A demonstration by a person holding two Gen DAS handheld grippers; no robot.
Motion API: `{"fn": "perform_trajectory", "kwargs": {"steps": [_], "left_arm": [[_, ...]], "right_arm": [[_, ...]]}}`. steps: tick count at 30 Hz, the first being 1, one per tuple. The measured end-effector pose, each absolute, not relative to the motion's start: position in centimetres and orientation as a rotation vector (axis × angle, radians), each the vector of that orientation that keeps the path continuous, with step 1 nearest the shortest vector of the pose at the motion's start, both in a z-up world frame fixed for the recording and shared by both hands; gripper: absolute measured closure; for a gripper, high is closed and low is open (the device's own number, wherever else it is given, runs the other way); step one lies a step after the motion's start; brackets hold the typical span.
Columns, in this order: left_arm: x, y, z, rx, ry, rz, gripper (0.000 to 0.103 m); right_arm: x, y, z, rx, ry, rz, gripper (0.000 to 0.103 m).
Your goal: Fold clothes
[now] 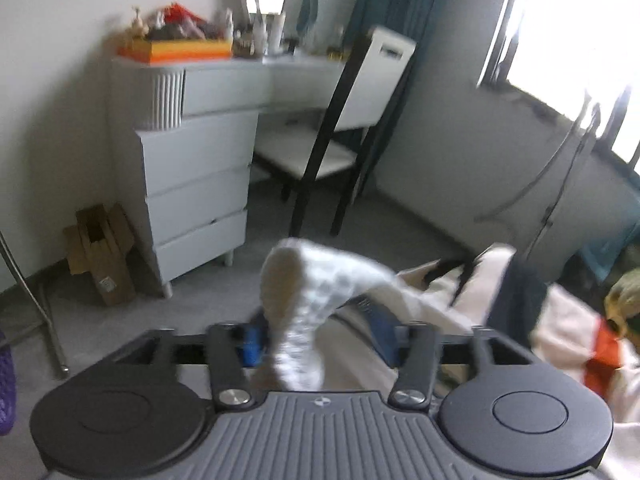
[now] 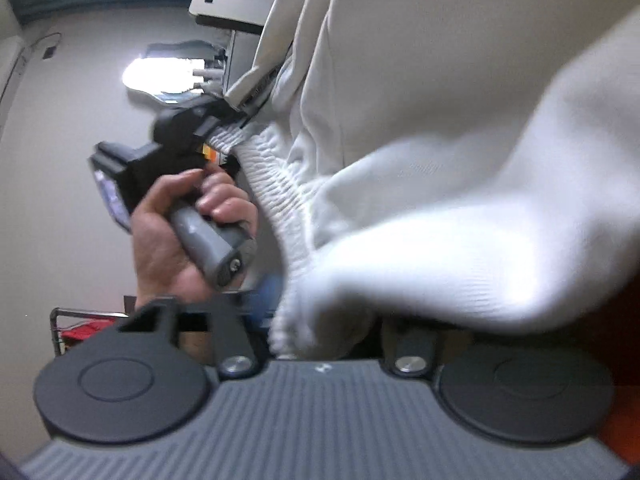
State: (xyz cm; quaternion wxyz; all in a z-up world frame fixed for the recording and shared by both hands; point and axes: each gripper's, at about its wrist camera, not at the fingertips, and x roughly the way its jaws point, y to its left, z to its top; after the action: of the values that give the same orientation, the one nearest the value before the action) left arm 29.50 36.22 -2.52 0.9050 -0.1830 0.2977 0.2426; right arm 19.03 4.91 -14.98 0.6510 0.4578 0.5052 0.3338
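A white garment with a ribbed elastic band (image 2: 400,128) hangs stretched between both grippers. In the left wrist view the cloth (image 1: 304,292) rises in a fold from between the blue-padded fingers (image 1: 250,346); my left gripper (image 1: 316,344) is shut on it. In the right wrist view my right gripper (image 2: 316,328) is shut on the band's edge, its fingers mostly hidden by cloth. The left gripper (image 2: 212,128), held in a hand (image 2: 176,224), shows there clamped on the band's far end.
A white chest of drawers (image 1: 196,184) and a dressing table with clutter stand ahead, with a black-framed chair (image 1: 336,148) beside them. A cardboard box (image 1: 100,252) lies on the grey floor. A pile of other clothes (image 1: 560,320) lies at the right.
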Motion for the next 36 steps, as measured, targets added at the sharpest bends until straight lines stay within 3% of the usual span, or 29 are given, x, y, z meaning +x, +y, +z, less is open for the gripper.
{"fn": "perform_trajectory", "kwargs": {"steps": [1, 6, 16, 24, 28, 32, 36], "left_arm": [[28.5, 35.8, -1.4, -0.362, 0.607, 0.499, 0.024], [22.9, 29.3, 3.3, -0.230, 0.573, 0.425, 0.021], [9.2, 12.6, 8.1, -0.138, 0.444, 0.103, 0.017], [2.7, 2.3, 5.6, -0.141, 0.370, -0.033, 0.017], [0.3, -0.8, 1.9, -0.079, 0.262, -0.065, 0.014], [-0.6, -2.2, -3.0, -0.087, 0.296, -0.083, 0.013], [-0.1, -2.5, -3.6, -0.073, 0.323, -0.082, 0.013]], "right_arm": [[18.6, 4.4, -14.2, 1.016, 1.140, 0.759, 0.018], [16.0, 1.0, -10.0, 0.859, 1.071, 0.768, 0.018], [8.9, -14.2, -1.2, 0.455, 0.671, 0.573, 0.018], [5.3, -20.8, 0.8, 0.265, 0.392, 0.420, 0.018], [4.2, -22.3, -0.1, 0.199, 0.306, 0.353, 0.018], [2.6, -23.5, -2.1, 0.143, 0.277, 0.311, 0.019], [2.9, -24.4, -2.4, 0.151, 0.292, 0.272, 0.019]]}}
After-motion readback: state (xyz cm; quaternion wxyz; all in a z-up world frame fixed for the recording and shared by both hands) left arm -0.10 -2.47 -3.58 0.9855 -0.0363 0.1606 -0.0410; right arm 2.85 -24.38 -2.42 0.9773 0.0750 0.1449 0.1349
